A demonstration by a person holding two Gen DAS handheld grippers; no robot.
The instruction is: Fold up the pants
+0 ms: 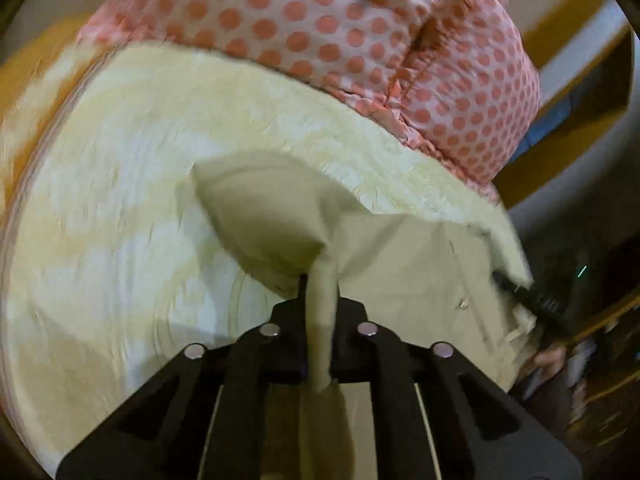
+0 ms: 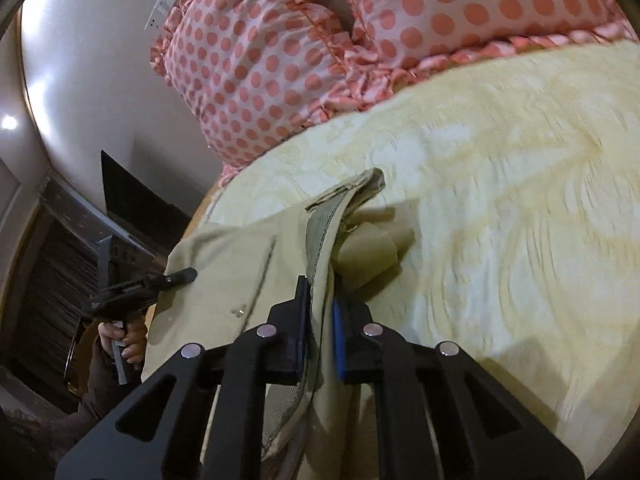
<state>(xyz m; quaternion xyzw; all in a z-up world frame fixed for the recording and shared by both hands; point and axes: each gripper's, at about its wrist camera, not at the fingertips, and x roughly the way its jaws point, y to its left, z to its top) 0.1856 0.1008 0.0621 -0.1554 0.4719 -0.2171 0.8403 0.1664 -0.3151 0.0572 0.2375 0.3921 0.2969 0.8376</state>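
Note:
Beige pants (image 1: 408, 268) lie on a pale yellow bedspread (image 1: 120, 200). My left gripper (image 1: 320, 300) is shut on a pinched fold of the pants fabric, which runs back between its fingers. In the right wrist view my right gripper (image 2: 322, 304) is shut on the pants (image 2: 224, 256) at the waistband, with a pocket lining (image 2: 368, 248) turned out just ahead. The left gripper (image 2: 180, 276) also shows at the far left edge of the pants, held by a hand (image 2: 124, 340).
Pink pillows with red polka dots (image 1: 320, 28) lie at the far side of the bed, also in the right wrist view (image 2: 280, 52). A white wall (image 2: 88, 80) and dark furniture (image 2: 132, 200) stand to the left of the bed.

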